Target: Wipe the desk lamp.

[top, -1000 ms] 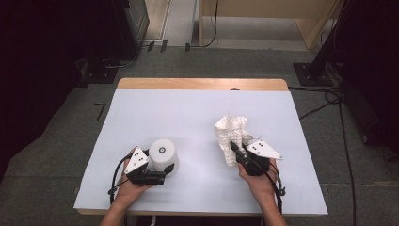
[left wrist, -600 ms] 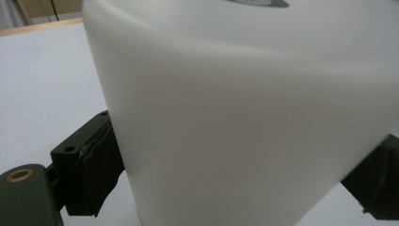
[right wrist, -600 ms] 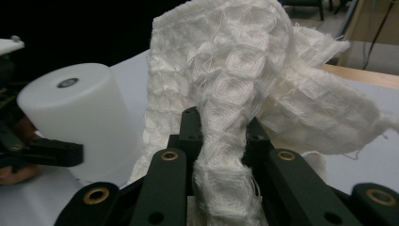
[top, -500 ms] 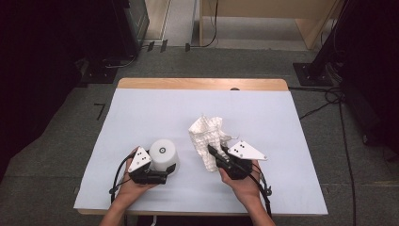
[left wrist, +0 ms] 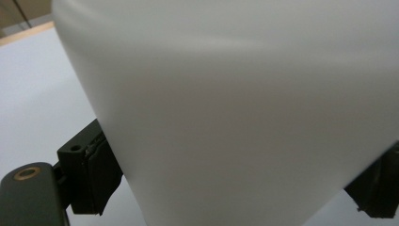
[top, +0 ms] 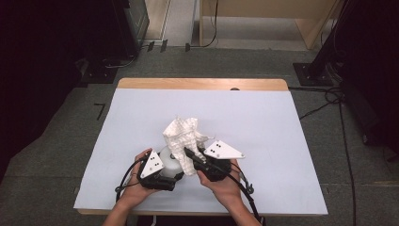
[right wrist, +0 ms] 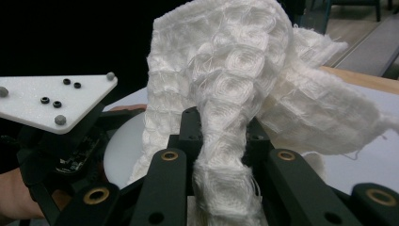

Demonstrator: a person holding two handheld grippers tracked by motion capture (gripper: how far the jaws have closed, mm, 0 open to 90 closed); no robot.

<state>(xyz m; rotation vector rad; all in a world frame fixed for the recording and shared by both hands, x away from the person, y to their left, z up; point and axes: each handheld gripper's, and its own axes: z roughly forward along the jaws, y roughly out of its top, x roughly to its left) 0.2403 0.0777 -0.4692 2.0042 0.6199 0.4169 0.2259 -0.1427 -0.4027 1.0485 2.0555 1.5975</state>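
A white round cup (top: 167, 159) stands near the table's front edge, and my left gripper (top: 165, 172) is shut on it. Its jaws have just been closing on the cup (left wrist: 235, 94), with black pads (left wrist: 94, 174) against its sides. My right gripper (top: 188, 153) is shut on a crumpled white waffle cloth (top: 181, 134), held just right of the cup. The cloth (right wrist: 235, 70) rises from between the shut jaws of my right gripper (right wrist: 221, 127) and drapes toward the cup's rim (right wrist: 124, 146). Part of the cup is hidden behind the cloth.
A white sheet covers the table (top: 263, 122), with a wooden strip (top: 202, 84) along the far edge. Dark equipment and cables lie on the grey floor around the table. Both hands are close together at the front middle.
My right gripper has carried the cloth left and a little up, from the right half of the table to beside the cup. The left gripper and cup have shifted slightly right.
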